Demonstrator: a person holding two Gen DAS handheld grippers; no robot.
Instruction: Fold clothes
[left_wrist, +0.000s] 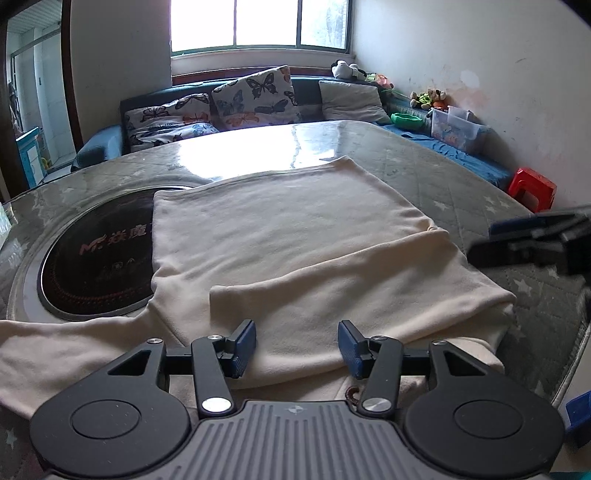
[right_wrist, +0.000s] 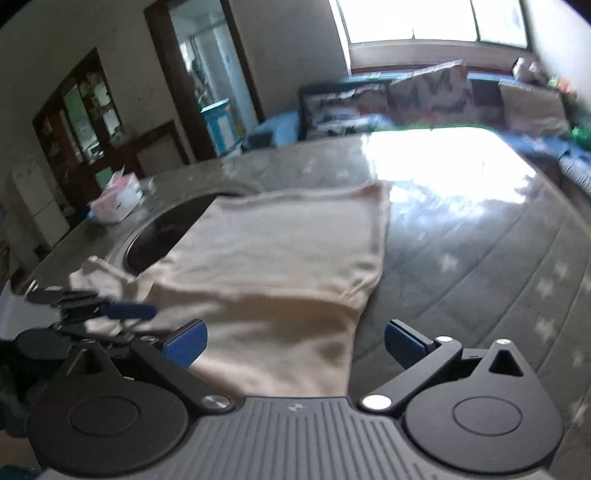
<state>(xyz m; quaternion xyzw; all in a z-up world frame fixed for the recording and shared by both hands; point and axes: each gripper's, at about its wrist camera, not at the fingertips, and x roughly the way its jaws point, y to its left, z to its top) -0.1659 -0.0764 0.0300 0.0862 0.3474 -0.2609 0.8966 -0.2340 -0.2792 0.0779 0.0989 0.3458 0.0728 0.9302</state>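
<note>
The left gripper (left_wrist: 297, 345) hangs low over the near edge of the shirt (left_wrist: 295, 236), fingers apart and holding nothing. The cream shirt lies spread on the table (left_wrist: 461, 177), one sleeve folded across its body, the other trailing left. The right gripper (right_wrist: 295, 341), fingers wide apart, hovers at the shirt's right edge. Judging by this, folding is midway; the trailing sleeve likely wants a pinch at its end.
</note>
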